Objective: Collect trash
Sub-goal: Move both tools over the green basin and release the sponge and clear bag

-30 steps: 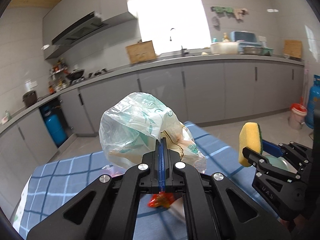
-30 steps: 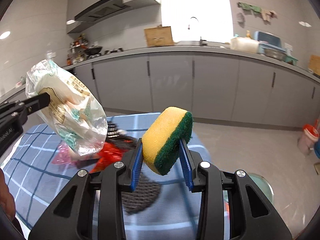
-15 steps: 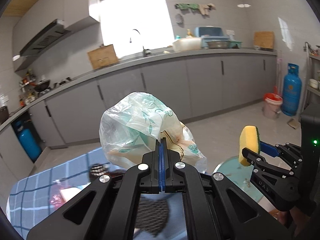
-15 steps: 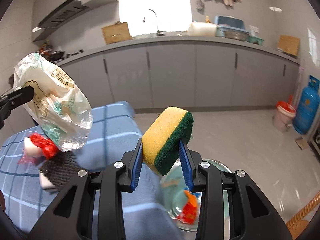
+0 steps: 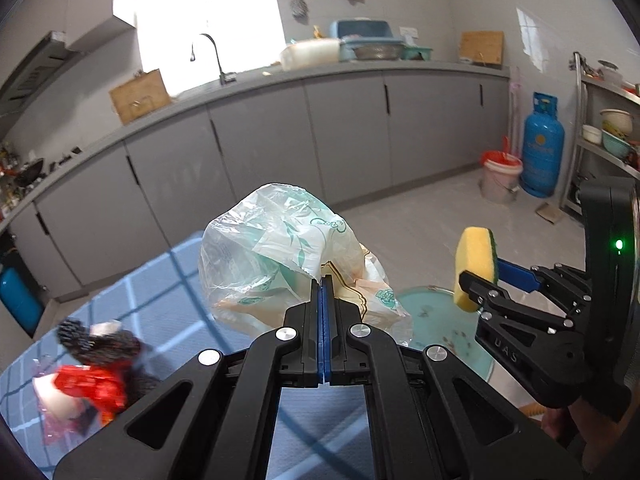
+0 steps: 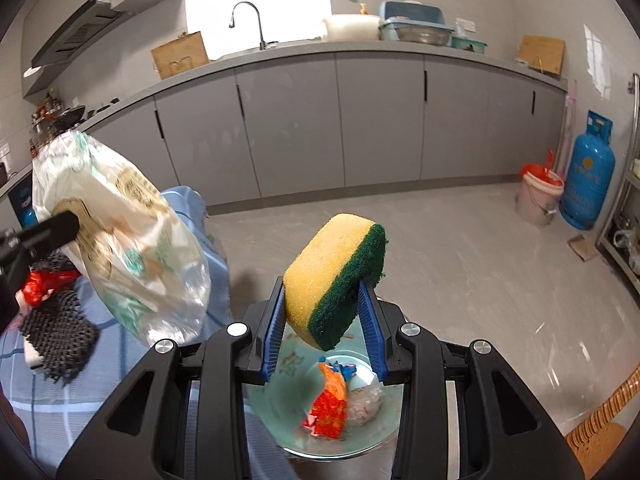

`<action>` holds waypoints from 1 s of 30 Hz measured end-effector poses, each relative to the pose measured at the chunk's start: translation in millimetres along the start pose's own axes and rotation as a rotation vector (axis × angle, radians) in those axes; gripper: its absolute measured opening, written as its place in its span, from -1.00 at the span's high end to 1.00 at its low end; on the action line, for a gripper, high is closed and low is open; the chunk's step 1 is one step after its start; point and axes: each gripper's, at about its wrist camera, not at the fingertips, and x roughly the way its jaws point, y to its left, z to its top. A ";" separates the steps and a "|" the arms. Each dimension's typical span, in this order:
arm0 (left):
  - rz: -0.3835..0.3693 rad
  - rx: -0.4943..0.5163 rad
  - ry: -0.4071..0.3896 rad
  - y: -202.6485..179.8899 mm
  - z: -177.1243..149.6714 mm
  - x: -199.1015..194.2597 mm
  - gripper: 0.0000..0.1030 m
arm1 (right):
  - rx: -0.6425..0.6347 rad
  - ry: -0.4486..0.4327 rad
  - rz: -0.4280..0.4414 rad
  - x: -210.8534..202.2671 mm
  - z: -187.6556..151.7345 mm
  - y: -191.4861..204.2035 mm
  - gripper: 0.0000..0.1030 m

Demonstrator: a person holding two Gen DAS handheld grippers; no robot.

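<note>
My left gripper is shut on a crumpled clear plastic bag with green print, held in the air over the table's right edge; the bag also shows in the right wrist view. My right gripper is shut on a yellow and green sponge, held above a pale green bin that holds an orange wrapper and other scraps. The sponge and bin also show at the right of the left wrist view.
A blue checked tablecloth covers the table. On it lie a black mesh scrubber and a red wrapper. Grey kitchen cabinets run along the back. A blue gas cylinder and a bucket stand at the right.
Both grippers have swung to the right with their loads, from over the table towards the bin. The bin now lies under the sponge. Both grips are unchanged.
</note>
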 end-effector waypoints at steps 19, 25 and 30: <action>-0.049 0.059 0.116 -29.5 -24.0 51.8 -0.18 | 0.069 0.082 -0.031 44.5 -21.4 -38.3 -0.32; 0.005 0.053 0.099 -17.9 -25.1 42.3 -0.50 | 0.080 0.070 -0.026 34.9 -17.7 -36.8 -0.40; 0.068 0.027 0.082 1.8 -25.4 27.9 -0.57 | 0.072 0.071 -0.010 26.4 -18.8 -29.3 -0.43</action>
